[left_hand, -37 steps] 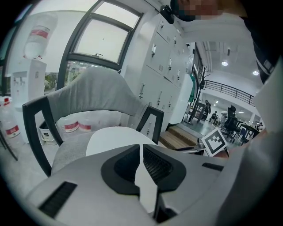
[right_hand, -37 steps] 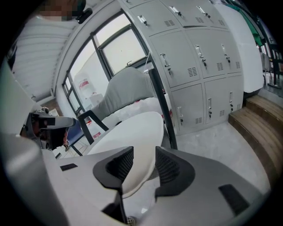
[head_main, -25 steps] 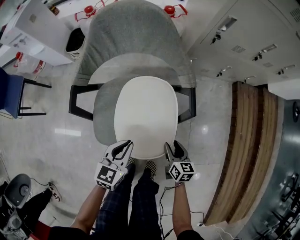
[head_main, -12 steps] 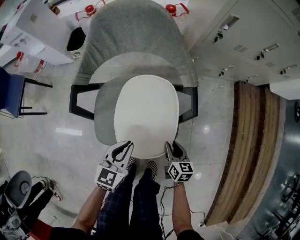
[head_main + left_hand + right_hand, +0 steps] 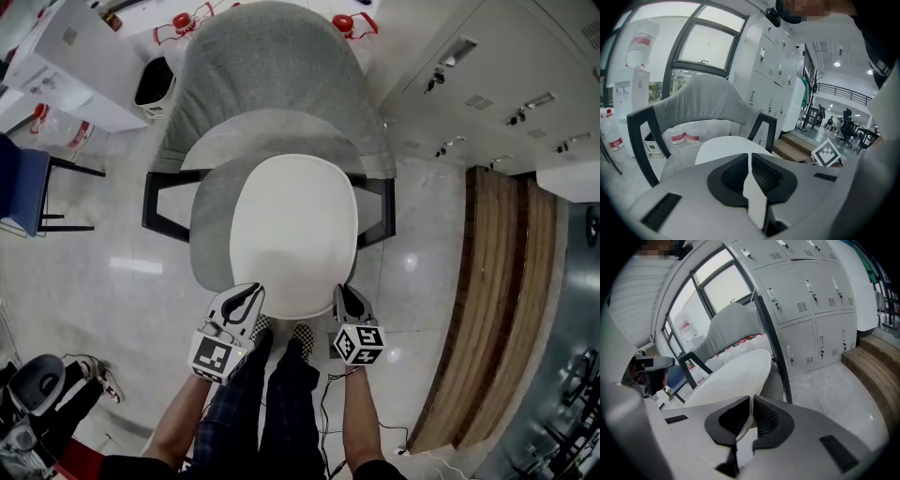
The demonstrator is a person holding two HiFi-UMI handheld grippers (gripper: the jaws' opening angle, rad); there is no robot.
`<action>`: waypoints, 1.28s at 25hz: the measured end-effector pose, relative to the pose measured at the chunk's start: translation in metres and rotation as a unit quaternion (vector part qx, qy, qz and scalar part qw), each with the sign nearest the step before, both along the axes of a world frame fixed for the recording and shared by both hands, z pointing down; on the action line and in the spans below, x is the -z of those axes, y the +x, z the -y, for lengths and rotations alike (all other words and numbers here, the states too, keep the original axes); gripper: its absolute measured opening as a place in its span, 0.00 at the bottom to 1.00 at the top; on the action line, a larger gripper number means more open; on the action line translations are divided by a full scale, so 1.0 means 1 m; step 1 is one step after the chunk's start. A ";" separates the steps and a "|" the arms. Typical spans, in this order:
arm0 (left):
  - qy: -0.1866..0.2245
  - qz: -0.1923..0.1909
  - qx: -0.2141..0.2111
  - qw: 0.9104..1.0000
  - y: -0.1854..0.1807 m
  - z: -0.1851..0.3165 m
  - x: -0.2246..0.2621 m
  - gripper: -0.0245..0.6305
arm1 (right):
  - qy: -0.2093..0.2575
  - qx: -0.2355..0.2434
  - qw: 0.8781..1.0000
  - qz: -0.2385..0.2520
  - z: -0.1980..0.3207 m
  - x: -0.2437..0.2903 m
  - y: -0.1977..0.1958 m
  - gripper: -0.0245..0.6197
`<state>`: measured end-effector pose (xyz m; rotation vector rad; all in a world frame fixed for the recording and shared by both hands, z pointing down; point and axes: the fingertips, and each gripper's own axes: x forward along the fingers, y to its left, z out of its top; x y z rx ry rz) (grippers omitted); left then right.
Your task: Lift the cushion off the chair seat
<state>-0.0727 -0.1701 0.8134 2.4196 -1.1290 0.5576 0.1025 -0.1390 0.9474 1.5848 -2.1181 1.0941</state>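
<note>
A white oval cushion point(image 5: 292, 234) lies on the seat of a grey chair point(image 5: 272, 84) with a black frame. My left gripper point(image 5: 251, 292) is at the cushion's near left edge, shut on that edge; in the left gripper view a thin white strip of cushion point(image 5: 724, 147) is pinched where the left gripper point(image 5: 750, 161) closes. My right gripper point(image 5: 345, 292) is at the near right edge. Its jaws have just been closing, and in the right gripper view the right gripper point(image 5: 751, 404) now presses on the cushion's rim point(image 5: 731, 380).
The person's legs point(image 5: 281, 394) stand just in front of the chair. A black bin point(image 5: 151, 80) and a white cabinet point(image 5: 66, 66) are at the far left, a blue chair point(image 5: 23, 187) at the left edge. Grey lockers point(image 5: 487, 84) and a wooden step point(image 5: 492, 300) line the right.
The right gripper's jaws have drawn together onto the cushion's edge. Both grippers stay at the near edge, and the cushion still lies on the seat.
</note>
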 end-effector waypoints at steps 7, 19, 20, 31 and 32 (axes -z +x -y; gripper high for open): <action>0.004 -0.009 -0.006 1.000 0.000 -0.004 0.011 0.09 | 0.009 0.009 1.000 -0.008 0.002 0.018 -0.001 0.10; 0.023 -0.012 0.008 1.000 -0.010 -0.007 0.071 0.09 | 0.045 0.042 0.998 -0.025 0.008 0.090 -0.016 0.10; 0.025 -0.012 0.011 1.000 -0.011 -0.008 0.077 0.09 | 0.048 0.046 0.997 -0.026 0.009 0.097 -0.017 0.10; 0.053 -0.016 0.034 0.998 -0.022 -0.012 0.153 0.09 | 0.081 0.085 0.993 -0.030 0.009 0.180 -0.034 0.10; 0.056 -0.017 0.037 0.998 -0.023 -0.011 0.162 0.09 | 0.084 0.088 0.992 -0.031 0.009 0.188 -0.036 0.10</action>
